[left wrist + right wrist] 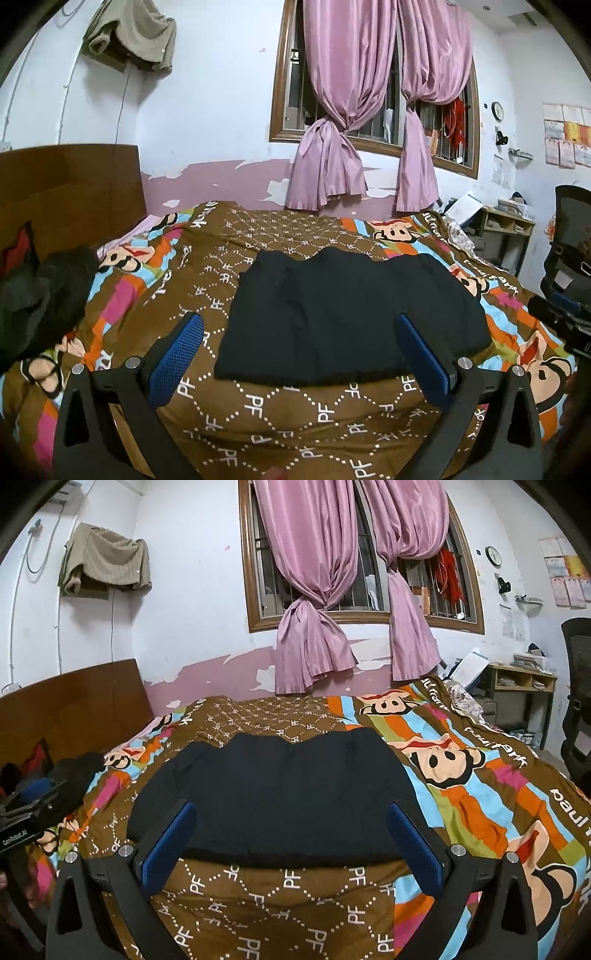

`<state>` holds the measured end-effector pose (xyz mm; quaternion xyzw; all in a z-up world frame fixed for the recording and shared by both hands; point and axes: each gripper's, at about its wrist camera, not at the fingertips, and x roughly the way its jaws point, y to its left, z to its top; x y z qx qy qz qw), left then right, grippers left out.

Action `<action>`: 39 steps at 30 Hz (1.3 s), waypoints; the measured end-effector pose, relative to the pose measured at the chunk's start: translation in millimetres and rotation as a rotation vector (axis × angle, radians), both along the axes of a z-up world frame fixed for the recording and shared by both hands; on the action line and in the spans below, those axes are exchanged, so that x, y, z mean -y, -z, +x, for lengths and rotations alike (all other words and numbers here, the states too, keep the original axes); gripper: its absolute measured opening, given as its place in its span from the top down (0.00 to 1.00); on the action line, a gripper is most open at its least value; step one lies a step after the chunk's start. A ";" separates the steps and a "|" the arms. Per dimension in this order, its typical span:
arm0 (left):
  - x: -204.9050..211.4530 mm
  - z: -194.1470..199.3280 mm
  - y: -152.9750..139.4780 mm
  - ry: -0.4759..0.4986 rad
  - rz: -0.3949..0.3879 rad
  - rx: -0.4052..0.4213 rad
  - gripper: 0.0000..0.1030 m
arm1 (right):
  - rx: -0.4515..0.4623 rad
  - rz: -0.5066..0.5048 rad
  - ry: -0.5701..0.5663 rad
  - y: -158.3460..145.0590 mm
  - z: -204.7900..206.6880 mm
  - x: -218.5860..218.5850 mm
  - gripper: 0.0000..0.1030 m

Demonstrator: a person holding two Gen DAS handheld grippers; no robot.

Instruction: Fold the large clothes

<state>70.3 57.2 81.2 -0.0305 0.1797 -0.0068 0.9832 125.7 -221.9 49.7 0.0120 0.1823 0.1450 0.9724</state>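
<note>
Two grippers hover wide apart over the bed: the left gripper (299, 332) and right gripper (291, 818) hold nothing. Ahead lies the folded black garment (273, 790) on the cartoon bedspread (280, 904); beyond, pink curtains (321, 590).

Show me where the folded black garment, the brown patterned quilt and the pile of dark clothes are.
Folded black garment (332, 314): left wrist view, its centre.
Brown patterned quilt (280, 904): right wrist view, bare near part.
Pile of dark clothes (44, 295): left wrist view, its middle.
</note>
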 end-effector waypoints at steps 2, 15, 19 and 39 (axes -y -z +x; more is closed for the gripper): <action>-0.4 -6.0 3.4 0.006 -0.001 0.000 0.02 | 0.008 -0.007 0.003 4.4 -7.8 -1.0 0.00; 4.5 -29.6 34.9 -0.001 0.041 0.006 0.02 | 0.011 -0.036 0.016 33.4 -33.4 -6.6 0.00; 3.8 -30.1 44.0 -0.002 0.053 -0.014 0.02 | 0.027 -0.045 0.041 43.5 -38.3 -2.1 0.00; 4.9 -30.5 70.8 0.007 0.065 -0.022 0.02 | -0.007 -0.057 0.047 71.3 -35.1 8.6 0.00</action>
